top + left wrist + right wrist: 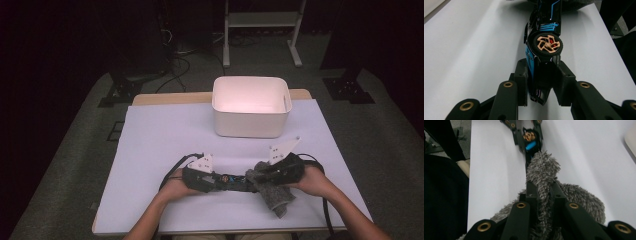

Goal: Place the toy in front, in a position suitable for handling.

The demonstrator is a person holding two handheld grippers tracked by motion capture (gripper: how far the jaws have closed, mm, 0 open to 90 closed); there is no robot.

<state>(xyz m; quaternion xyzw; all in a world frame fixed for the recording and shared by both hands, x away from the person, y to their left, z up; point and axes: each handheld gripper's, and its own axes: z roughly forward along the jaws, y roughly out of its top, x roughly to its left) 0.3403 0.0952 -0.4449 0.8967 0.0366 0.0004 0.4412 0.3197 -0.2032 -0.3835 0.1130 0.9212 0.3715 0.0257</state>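
The person is holding a small black and blue toy car (543, 37) on its side over the near part of the white table (150, 145), and seems to be wiping it. The left gripper (220, 181) is clamping the car by one end, its jaws closed on the body just behind a gold-spoked wheel (548, 44). The right gripper (543, 195) is pinching a bunched fold of a grey fluffy cloth (544, 170) and pushing it against the car's far end.

The car is looking rigid, light and glossy, so it is probably slippery under hard pads; gripping across the flat body sides, as now, is sounder than gripping a wheel, which could turn or snap off. The cloth is soft and limp, so only a gathered wad gives it any push, and its loose tail is hanging down towards the table. Whether the cloth is really touching the paint I cannot quite tell. A white bin (250, 106) is standing farther back, well apart.
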